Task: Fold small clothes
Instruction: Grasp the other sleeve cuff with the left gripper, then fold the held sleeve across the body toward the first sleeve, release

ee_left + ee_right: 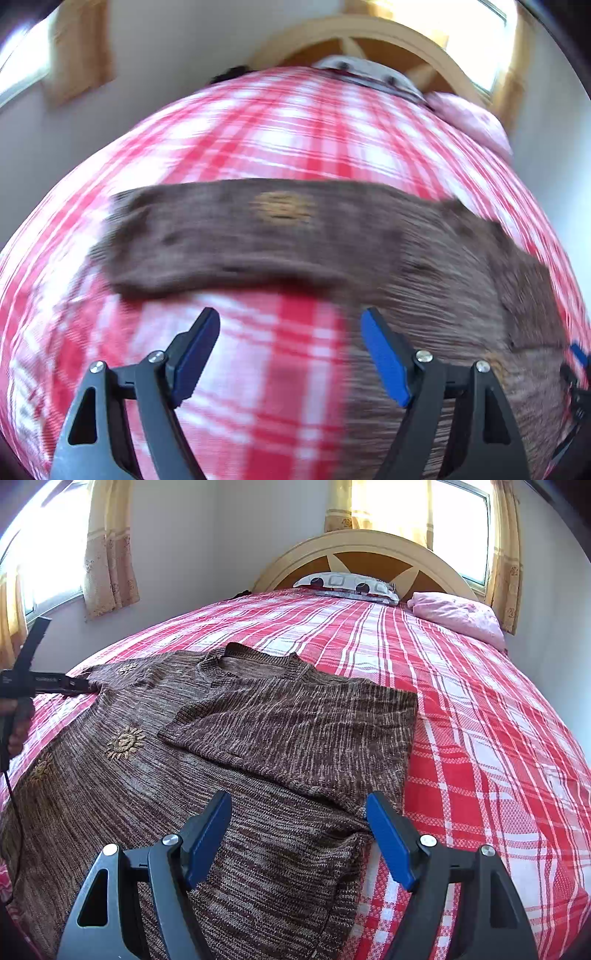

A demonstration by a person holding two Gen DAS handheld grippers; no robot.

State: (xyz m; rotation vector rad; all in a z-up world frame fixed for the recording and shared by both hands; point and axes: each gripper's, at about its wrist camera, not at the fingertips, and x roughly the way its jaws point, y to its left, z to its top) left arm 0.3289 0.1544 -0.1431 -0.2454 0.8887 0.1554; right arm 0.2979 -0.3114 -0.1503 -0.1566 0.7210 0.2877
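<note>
the brown sweater [207, 760] lies flat on the red checked bedspread [480, 738], its right side folded over the middle. the right gripper [299, 834] hovers over the sweater's lower edge, fingers spread, holding nothing. the left gripper [291, 354] is also spread and empty, above a sleeve [236, 236] stretched across the bedspread.

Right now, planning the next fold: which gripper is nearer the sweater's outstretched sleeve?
Left. The left gripper hovers open just short of the outstretched sleeve; the right gripper hangs open over the sweater hem, opposite side.
</note>
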